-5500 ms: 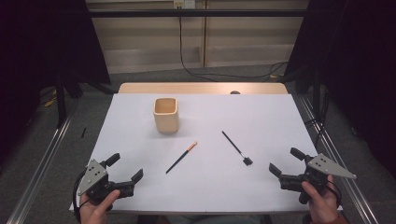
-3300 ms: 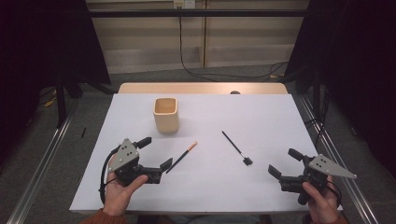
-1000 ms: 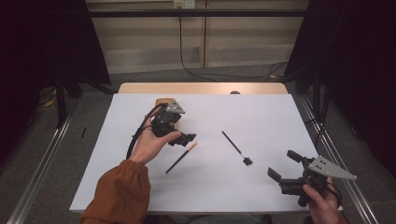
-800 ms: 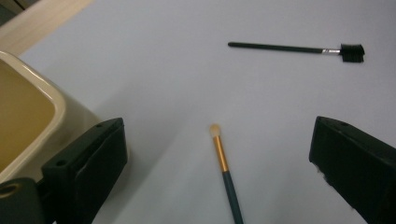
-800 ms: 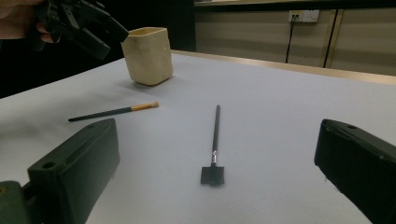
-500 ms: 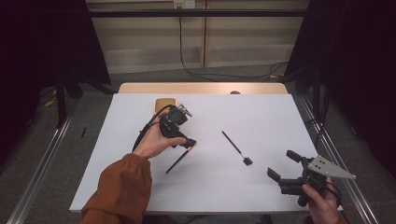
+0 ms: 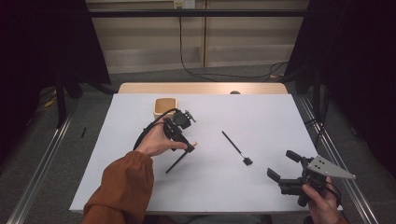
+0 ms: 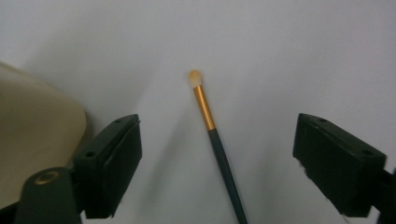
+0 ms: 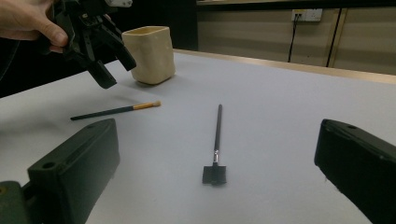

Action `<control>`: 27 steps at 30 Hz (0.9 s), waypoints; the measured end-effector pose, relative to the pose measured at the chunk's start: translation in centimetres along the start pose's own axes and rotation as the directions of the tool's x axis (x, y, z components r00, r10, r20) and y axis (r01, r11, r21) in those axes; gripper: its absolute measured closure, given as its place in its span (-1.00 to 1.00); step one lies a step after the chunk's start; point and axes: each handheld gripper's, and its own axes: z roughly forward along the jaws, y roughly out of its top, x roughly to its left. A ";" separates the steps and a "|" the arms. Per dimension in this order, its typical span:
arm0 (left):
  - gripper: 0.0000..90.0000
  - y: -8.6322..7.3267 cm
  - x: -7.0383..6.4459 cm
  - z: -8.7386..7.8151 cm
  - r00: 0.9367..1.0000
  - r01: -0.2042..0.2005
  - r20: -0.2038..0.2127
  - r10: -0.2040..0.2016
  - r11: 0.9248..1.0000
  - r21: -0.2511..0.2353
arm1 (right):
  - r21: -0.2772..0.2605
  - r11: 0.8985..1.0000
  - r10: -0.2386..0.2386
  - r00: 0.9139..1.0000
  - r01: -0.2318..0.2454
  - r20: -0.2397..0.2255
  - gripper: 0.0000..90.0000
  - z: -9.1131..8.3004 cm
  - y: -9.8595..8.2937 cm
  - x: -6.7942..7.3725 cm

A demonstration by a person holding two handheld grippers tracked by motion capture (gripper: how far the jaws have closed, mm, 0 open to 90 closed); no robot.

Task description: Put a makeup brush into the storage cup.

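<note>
We saw a small brush (image 8: 219,154) with a pale orange tip, a golden-orange ferrule and a dark green handle, a second brush (image 7: 236,148) wholly black, a cream cup (image 9: 149,53), a plain white table (image 7: 261,121), black jaws on both grippers, and a rust-orange sleeve (image 7: 122,186)

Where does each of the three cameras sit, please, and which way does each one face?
High view: above the person's side, facing forward and down on the table; both forearms, left gripper, right gripper.
Left gripper view: on the left gripper, facing down at the orange-tipped brush between its open jaws, cup beside.
Right gripper view: on the right gripper, low, facing across the table at the black brush and the other hand.
Shared: all three show the orange-tipped brush and cup.
</note>
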 end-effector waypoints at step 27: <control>0.28 0.8 0.8 3.5 0.993 0.115 -0.005 -0.116 0.983 0.144 | 0.005 1.000 -0.001 1.000 0.001 -0.008 -1.00 0.0 0.0 0.1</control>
